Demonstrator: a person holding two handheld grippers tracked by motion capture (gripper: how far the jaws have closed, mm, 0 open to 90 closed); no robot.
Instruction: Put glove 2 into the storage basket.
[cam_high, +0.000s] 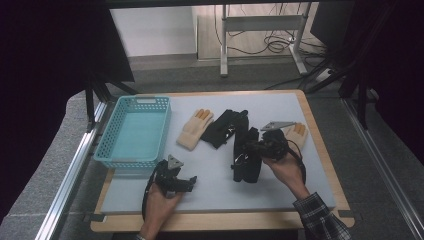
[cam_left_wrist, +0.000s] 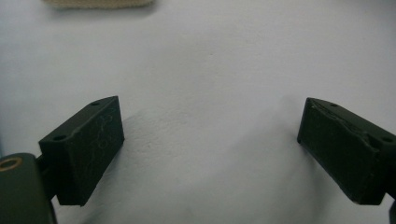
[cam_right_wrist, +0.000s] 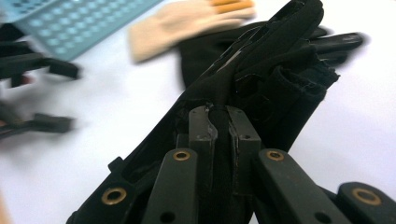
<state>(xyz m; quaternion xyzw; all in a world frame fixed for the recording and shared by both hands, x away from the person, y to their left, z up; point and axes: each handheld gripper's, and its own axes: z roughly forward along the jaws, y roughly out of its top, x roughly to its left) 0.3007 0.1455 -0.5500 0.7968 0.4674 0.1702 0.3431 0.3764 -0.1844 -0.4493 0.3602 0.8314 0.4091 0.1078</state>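
Note:
My right gripper (cam_high: 251, 147) (cam_right_wrist: 223, 122) is shut on a long black glove (cam_high: 246, 162) (cam_right_wrist: 280, 70); a fold of its fabric is pinched between the two pads. A second black glove (cam_high: 224, 127) lies just beyond it on the grey mat. A cream glove with orange fingertips (cam_high: 195, 129) (cam_right_wrist: 187, 21) lies left of that, and another cream glove (cam_high: 299, 133) shows behind my right hand. My left gripper (cam_high: 191, 182) (cam_left_wrist: 210, 149) stands open over bare mat near the front, nothing between its jaws. The cream glove's edge (cam_left_wrist: 98, 3) shows far ahead of it.
A light blue mesh basket (cam_high: 107, 147) (cam_right_wrist: 79, 23) sits at the mat's left side, nothing inside it. The grey mat (cam_high: 210, 195) lies on a wooden table with metal rails on both sides. A desk frame and cables stand on the floor beyond.

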